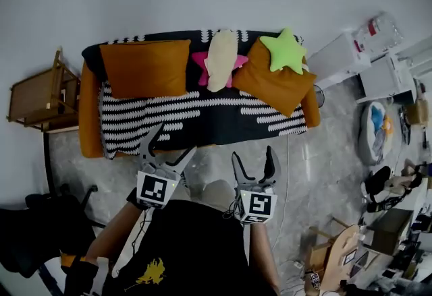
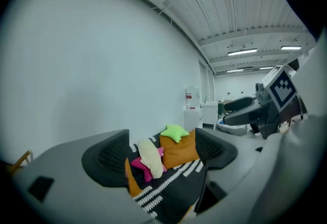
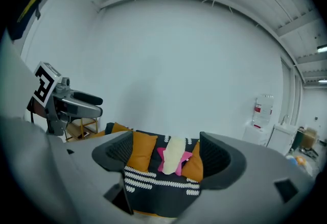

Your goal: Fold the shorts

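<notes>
No shorts can be told apart in any view. A cream soft item (image 1: 221, 58) lies over a pink star pillow (image 1: 202, 63) at the back of an orange sofa (image 1: 90, 126) covered by a black and white striped blanket (image 1: 202, 119). My left gripper (image 1: 177, 137) hangs in front of the sofa's near edge, open and empty. My right gripper (image 1: 252, 152) is beside it, also open and empty. The left gripper view looks between wide jaws (image 2: 162, 159) at the sofa, with the right gripper (image 2: 245, 116) off to the side. The right gripper view (image 3: 167, 159) shows the same sofa.
Two orange cushions (image 1: 145, 67) (image 1: 273, 82) and a green star pillow (image 1: 285, 50) lean on the sofa back. A wooden side table (image 1: 40, 96) stands left. White cabinets and a water bottle (image 1: 378, 35) stand right, with clutter along the right edge. A black chair (image 1: 34, 234) is lower left.
</notes>
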The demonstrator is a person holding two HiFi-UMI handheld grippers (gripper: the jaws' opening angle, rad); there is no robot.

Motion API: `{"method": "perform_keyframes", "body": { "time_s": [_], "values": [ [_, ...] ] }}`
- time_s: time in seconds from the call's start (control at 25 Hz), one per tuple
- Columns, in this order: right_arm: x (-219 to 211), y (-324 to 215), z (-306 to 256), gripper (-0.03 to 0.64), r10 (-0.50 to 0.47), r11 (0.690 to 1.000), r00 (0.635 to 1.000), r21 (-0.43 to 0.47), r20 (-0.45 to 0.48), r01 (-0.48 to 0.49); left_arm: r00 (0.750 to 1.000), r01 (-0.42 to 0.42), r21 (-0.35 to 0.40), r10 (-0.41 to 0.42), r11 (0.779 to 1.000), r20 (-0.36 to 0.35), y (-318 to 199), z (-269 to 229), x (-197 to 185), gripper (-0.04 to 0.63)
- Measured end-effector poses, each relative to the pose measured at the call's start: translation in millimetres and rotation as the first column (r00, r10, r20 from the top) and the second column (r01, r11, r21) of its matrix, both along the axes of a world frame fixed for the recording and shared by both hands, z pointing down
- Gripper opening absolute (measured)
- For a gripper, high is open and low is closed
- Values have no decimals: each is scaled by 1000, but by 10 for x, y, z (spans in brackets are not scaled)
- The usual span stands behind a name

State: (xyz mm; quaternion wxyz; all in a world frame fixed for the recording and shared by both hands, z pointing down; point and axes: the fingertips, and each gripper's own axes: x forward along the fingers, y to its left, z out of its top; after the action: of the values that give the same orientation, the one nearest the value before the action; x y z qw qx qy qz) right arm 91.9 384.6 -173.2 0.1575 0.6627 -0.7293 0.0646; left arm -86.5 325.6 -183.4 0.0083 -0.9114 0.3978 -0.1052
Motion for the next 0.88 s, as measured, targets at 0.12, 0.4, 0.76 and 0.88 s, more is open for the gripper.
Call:
{"method": "perform_keyframes", "body": {
  "time_s": [0.12, 0.4, 0.76, 0.88],
  "values": [
    [370, -664, 222, 408, 13, 999, 1000, -33, 27, -12, 1000, 20, -37, -20, 999, 9, -474, 180, 124, 411],
    [1101, -2823, 1060, 334, -94, 992, 995, -80, 21, 96, 987, 144, -76, -137, 987, 88, -1746, 685, 452, 411],
    [1963, -5756, 2659, 227, -77, 951, 975, -277, 206, 134, 922, 383, -170, -386, 908, 19, -3351, 971, 1178, 403],
    [2001, -6529, 3298, 193, -36, 913, 974, -388, 225, 123, 909, 416, -214, -410, 884, 74, -3621, 1219, 1265, 397]
  ]
}}
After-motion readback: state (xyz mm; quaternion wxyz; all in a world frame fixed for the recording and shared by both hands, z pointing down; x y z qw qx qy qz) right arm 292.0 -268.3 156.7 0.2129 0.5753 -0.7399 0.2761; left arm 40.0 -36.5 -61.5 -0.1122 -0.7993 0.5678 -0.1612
